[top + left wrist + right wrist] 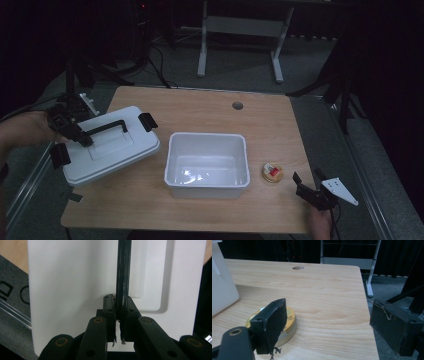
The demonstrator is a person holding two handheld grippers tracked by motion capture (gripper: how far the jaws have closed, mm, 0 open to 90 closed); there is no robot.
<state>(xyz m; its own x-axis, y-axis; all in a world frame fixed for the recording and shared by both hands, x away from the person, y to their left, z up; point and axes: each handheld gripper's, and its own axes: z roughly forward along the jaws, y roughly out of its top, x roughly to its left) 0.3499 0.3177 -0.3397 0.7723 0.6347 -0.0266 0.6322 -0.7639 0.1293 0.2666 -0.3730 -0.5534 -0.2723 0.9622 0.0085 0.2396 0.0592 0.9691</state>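
The right gripper (309,186) sits closest, down at the near right corner of the wooden table (210,107), and a hand (320,225) holds it from below. Its two black jaws stand wide apart with nothing between them. A small round gold tin (272,172) lies flat on the table just in front of it, a little toward the left jaw but not touching it. Next to the tin, in the middle of the table, stands a white tub (207,192) with no top on. Far over at the left edge, the left gripper (85,139) is squeezed tight on the thin black handle (107,126) of the white lid (125,150). The lid sits tilted, partly over the table's left edge, well apart from the tub.
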